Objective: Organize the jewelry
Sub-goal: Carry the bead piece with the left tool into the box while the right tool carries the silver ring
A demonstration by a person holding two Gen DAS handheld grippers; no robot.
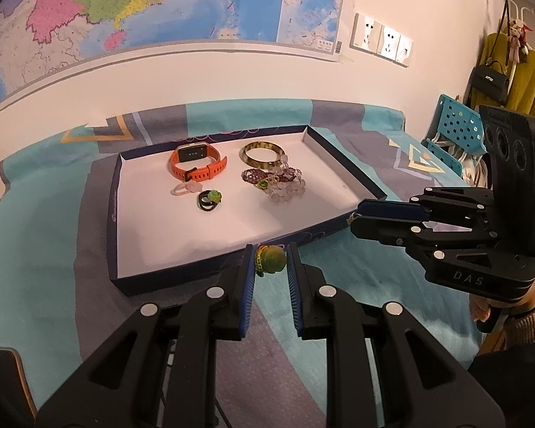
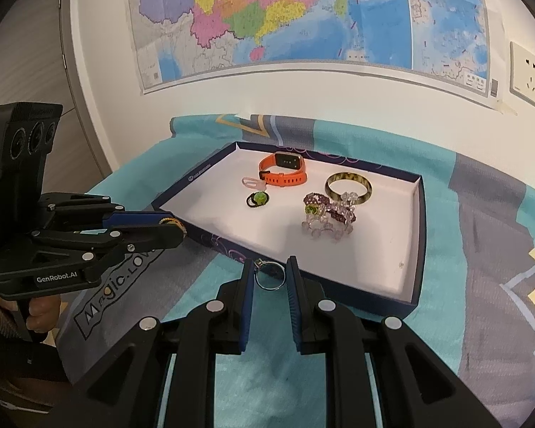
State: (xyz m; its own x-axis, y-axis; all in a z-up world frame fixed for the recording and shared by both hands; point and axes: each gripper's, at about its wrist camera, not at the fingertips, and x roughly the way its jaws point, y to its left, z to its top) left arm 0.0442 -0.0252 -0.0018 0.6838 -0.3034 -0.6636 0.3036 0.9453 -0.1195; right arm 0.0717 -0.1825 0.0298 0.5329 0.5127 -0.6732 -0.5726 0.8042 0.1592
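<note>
The left gripper (image 1: 270, 263) pinched a green flower ring (image 1: 271, 259); the right gripper (image 2: 269, 274) clamped a silver ring (image 2: 269, 276). Both hovered at the tray's (image 1: 115, 192) lower edge, likely for sorting inside.

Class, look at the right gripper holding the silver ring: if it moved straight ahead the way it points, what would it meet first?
Probably the near wall of the tray, just beyond the right gripper and its silver ring; depth is uncertain.

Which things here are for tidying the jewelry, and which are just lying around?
For the job: box lid, orange watch, bangle, bead bracelets, green charm in left gripper, silver ring in right gripper.

Just there: wall map, sockets, handbag.
</note>
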